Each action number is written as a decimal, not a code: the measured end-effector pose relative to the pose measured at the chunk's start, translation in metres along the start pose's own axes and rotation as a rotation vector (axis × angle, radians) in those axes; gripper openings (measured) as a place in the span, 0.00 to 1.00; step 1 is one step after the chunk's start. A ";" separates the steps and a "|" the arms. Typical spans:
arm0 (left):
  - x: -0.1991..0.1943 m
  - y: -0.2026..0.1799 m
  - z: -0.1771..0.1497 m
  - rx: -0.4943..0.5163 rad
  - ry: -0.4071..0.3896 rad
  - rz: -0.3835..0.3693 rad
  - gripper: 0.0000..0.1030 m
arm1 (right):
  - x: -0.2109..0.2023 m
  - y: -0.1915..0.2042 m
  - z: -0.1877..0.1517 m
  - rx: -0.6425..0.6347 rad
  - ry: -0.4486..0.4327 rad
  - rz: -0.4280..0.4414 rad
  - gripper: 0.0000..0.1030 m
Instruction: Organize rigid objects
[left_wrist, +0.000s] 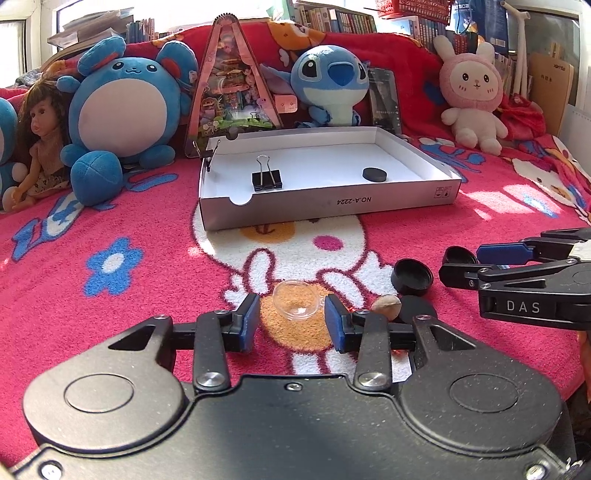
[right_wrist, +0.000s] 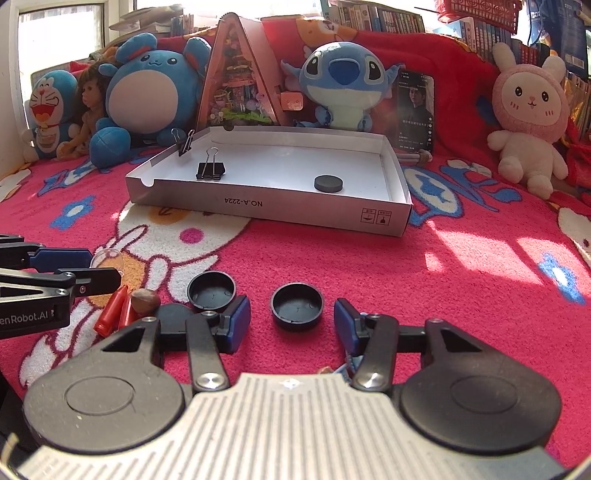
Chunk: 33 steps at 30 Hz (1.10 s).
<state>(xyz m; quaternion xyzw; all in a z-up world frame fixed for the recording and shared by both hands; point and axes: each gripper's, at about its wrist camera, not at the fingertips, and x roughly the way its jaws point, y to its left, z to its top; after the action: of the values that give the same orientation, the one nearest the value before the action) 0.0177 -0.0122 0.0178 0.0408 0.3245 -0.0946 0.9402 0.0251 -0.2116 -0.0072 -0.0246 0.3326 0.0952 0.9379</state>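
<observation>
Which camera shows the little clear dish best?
The left wrist view: the clear dish lies whole between the open fingers of the left hand-held gripper. The right wrist view shows only its rim behind that gripper.

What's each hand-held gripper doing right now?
Left hand-held gripper: open, straddling the clear dish.
Right hand-held gripper: open, straddling a black cap.

A flat black disc (right_wrist: 173, 317) lies half hidden behind the right gripper (right_wrist: 291, 325).
</observation>
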 end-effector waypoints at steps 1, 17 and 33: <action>0.000 0.000 0.000 0.003 -0.003 0.002 0.36 | 0.000 0.000 0.000 -0.001 0.000 -0.005 0.56; 0.010 -0.001 -0.001 0.005 0.008 -0.010 0.35 | 0.004 0.001 -0.002 0.007 -0.004 -0.020 0.53; -0.001 0.005 0.011 -0.028 -0.028 -0.035 0.26 | -0.004 0.006 0.003 -0.007 -0.050 -0.017 0.36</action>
<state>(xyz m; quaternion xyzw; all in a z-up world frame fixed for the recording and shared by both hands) 0.0249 -0.0084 0.0270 0.0208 0.3135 -0.1070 0.9433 0.0227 -0.2058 -0.0029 -0.0283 0.3083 0.0888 0.9467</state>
